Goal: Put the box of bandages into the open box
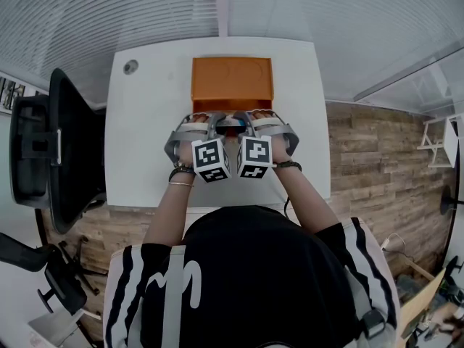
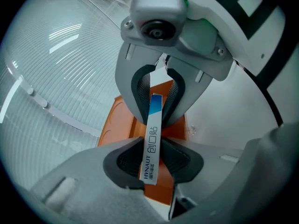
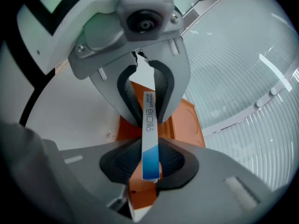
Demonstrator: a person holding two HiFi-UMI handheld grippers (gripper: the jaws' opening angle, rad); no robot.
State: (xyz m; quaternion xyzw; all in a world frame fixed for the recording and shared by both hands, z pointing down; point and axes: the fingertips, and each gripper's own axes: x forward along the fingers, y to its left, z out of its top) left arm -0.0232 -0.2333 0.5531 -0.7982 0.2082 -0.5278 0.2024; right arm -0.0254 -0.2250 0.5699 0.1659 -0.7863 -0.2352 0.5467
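1. Holding the box of bandages (image 2: 152,139) off the bench (image 1: 145,122), edge-on, just above the near side of the open box (image 1: 232,78). Not in yet.
2. Clamped on it at both ends, claws nose to nose: left claw (image 2: 152,160) on the white printed end, right claw (image 3: 150,160) on the blue end. Pads squeezing the broad faces.
3. Move both claws as one unit: forward over the orange cavity, then straight down.
4. Fix the spacing between claws. No pulling apart and no twisting, since either probably buckles thin card.
5. Leave the squeeze as is. Looks like enough; adding more likely just dents it.
6. Go in level, or lead with one end if the fit looks tight.
7. Release only once seated on the bottom, then back out upward to avoid dragging it along.
8. Hidden in the head view: carton buried under both claws and the marker cubes (image 1: 212,159), leaving only a sliver showing.
9. Can't tell whether the flat orange face with round embossings is lid or floor of the open box. No read on depth, contents or the near wall.
10. Claw views: just a wedge of orange under the carton, warped by the wide lens. No judging clearance to the rim.
11. White ragged scrap (image 2: 162,64) by the far claw, seen in both claw views: can't identify.
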